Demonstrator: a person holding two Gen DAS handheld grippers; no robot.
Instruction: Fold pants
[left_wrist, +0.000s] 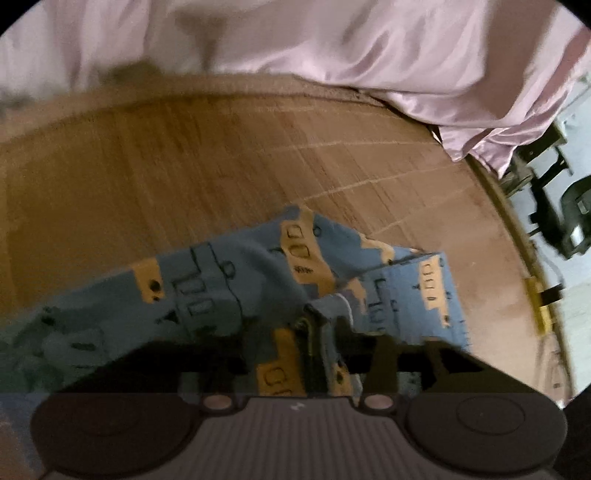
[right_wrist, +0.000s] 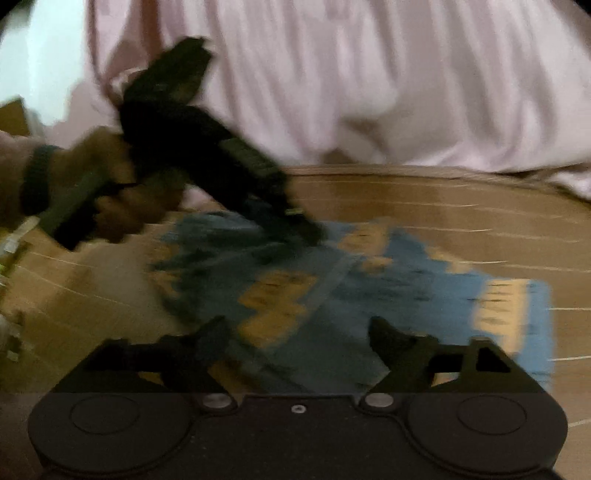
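The pants (left_wrist: 229, 291) are blue with tan vehicle prints and lie bunched on a woven brown mat. In the left wrist view my left gripper (left_wrist: 325, 325) is shut on a raised fold of the pants, cloth draping over both fingers. In the right wrist view the pants (right_wrist: 351, 291) lie partly folded in front of my right gripper (right_wrist: 299, 332), which is open and empty just above the cloth. The left gripper (right_wrist: 306, 229) shows there too, held by a hand, its tips at the far edge of the pants. Both views are blurred.
The woven mat (left_wrist: 221, 166) covers the surface, also seen in the right wrist view (right_wrist: 480, 206). Pink sheet fabric (left_wrist: 369, 44) hangs behind it. Dark equipment (left_wrist: 569, 214) stands on a pale floor at the right.
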